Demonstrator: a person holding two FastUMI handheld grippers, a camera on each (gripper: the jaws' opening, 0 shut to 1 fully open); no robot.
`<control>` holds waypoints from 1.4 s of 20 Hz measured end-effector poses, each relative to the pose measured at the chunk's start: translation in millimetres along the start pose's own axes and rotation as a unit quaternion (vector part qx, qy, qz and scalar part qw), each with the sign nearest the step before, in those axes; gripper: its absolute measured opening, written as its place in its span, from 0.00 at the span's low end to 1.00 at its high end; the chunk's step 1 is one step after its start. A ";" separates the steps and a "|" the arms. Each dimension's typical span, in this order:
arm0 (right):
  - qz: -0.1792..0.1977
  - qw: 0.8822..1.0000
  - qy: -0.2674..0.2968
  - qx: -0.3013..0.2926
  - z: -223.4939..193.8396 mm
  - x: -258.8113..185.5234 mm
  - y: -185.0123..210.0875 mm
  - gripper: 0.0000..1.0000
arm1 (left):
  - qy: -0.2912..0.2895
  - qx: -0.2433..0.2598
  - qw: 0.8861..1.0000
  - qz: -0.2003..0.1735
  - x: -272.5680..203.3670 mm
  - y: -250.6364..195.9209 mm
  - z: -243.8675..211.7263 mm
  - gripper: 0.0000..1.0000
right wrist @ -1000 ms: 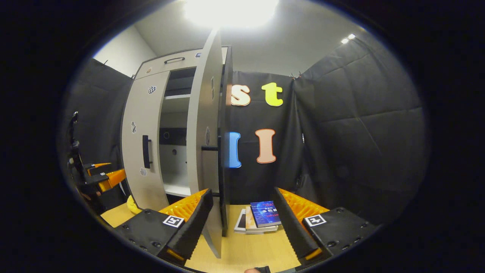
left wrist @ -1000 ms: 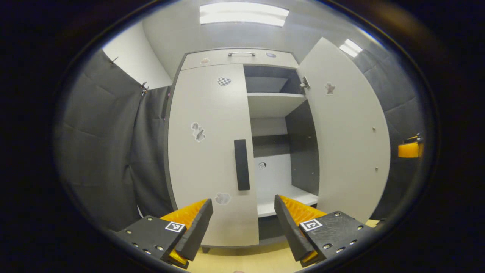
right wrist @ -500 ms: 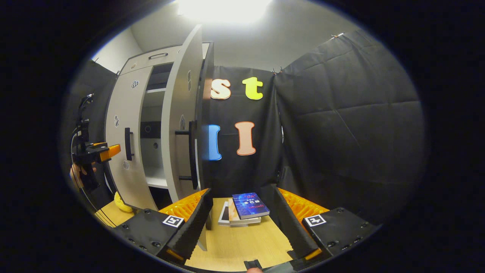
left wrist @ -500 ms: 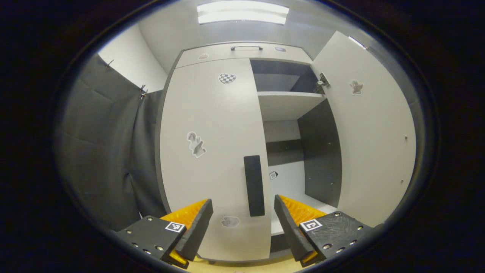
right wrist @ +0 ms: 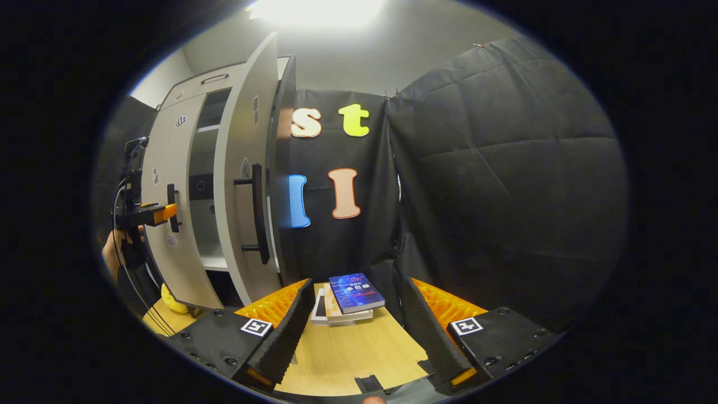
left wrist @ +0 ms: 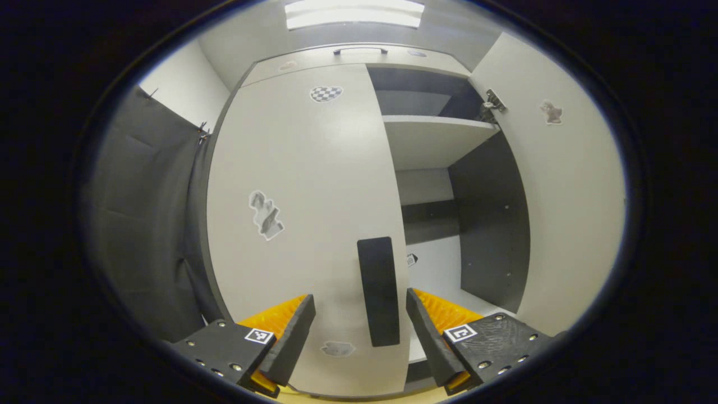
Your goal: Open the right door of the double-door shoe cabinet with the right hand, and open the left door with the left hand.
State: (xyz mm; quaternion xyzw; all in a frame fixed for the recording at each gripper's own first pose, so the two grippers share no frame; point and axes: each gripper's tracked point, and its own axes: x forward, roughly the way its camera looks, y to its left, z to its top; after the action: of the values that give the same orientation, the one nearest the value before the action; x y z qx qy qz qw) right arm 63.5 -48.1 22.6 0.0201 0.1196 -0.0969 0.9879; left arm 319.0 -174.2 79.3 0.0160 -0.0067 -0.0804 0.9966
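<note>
Cabinet [left wrist: 303,168] right door [right wrist: 238,185] swung open, left door [left wrist: 303,185] shut, left gripper [left wrist: 359,325] fingers wide around its black handle [left wrist: 380,292] without touching, right gripper [right wrist: 352,331] wide, empty, above the table [right wrist: 348,359].

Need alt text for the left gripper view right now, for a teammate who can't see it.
The open left gripper faces the shut left door, its black handle between the fingers but ungripped. Beside it, the right door stands open, baring a shelf.
</note>
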 end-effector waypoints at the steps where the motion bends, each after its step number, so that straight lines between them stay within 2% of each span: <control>1: -0.002 1.000 0.001 0.002 0.0 -0.8 0.1 1.00 | 0.002 -0.002 1.000 -0.001 3.9 -1.6 -0.5 0.94; 6: -0.010 1.000 0.002 -0.004 -0.6 -7.7 -5.2 1.00 | 0.030 0.011 0.999 0.009 20.4 -3.3 -11.9 0.94; 8: -0.012 1.000 0.007 0.000 -3.0 -9.7 -8.0 1.00 | 0.036 -0.001 0.999 0.013 21.2 -4.6 -13.4 0.92; 9: -0.012 1.000 0.008 0.003 -2.1 -10.4 -8.6 1.00 | 0.039 -0.012 0.999 0.013 27.0 -3.5 -18.4 0.87; 10: -0.013 1.000 0.007 0.007 -0.5 -11.8 -8.8 1.00 | 0.039 -0.023 0.999 0.016 25.1 -4.6 -18.0 0.75; 11: -0.013 1.000 0.004 0.008 -0.2 -14.1 -10.5 0.96 | 0.041 -0.028 0.999 0.014 26.5 -3.6 -19.6 0.75; 12: -0.014 1.000 0.002 0.008 0.7 -16.1 -12.6 1.00 | 0.040 -0.036 0.999 0.007 24.4 -7.8 -18.4 0.72; 14: -0.013 1.000 0.002 0.007 1.0 -19.2 -14.7 1.00 | 0.040 -0.041 0.998 0.002 26.7 -11.8 -19.8 0.48; 15: -0.012 1.000 0.001 0.008 1.8 -21.0 -15.0 1.00 | 0.039 -0.041 0.998 -0.004 26.2 -15.9 -19.3 0.40; 16: -0.011 1.000 0.000 0.008 2.2 -22.3 -14.9 0.95 | 0.041 -0.037 0.998 -0.002 23.4 -15.7 -18.8 0.33; 20: -0.001 1.000 -0.001 0.008 0.8 -27.6 -12.8 0.99 | 0.047 -0.043 0.998 -0.006 20.9 -14.6 -20.4 0.19; 22: 0.002 1.000 0.000 0.009 0.5 -28.2 -11.5 0.99 | 0.048 -0.043 0.998 -0.012 18.3 -14.7 -22.2 0.21; 23: 0.006 1.000 0.000 0.010 0.9 -28.4 -8.9 0.99 | 0.049 -0.043 0.998 -0.016 16.7 -14.5 -22.0 0.14; 25: 0.012 1.000 -0.002 0.010 3.3 -30.1 -4.2 0.99 | 0.048 -0.042 0.998 -0.025 13.1 -13.5 -22.7 0.15; 26: 0.014 1.000 -0.004 0.009 4.7 -32.1 -2.3 0.94 | 0.049 -0.041 0.998 -0.028 11.6 -12.7 -23.0 0.15; 27: 0.018 1.000 -0.006 0.008 6.0 -32.5 0.9 0.94 | 0.048 -0.041 0.998 -0.030 11.6 -12.0 -24.4 0.14; 28: 0.023 1.000 -0.006 0.008 6.4 -33.9 4.1 0.99 | 0.049 -0.043 0.997 -0.031 10.7 -11.3 -24.0 0.15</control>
State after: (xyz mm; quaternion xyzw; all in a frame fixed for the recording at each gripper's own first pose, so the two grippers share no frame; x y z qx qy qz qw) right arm 33.5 -38.1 37.1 0.0298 0.1121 -0.0751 0.9904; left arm 328.2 -186.3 55.0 -0.0228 0.0459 -0.1104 0.9926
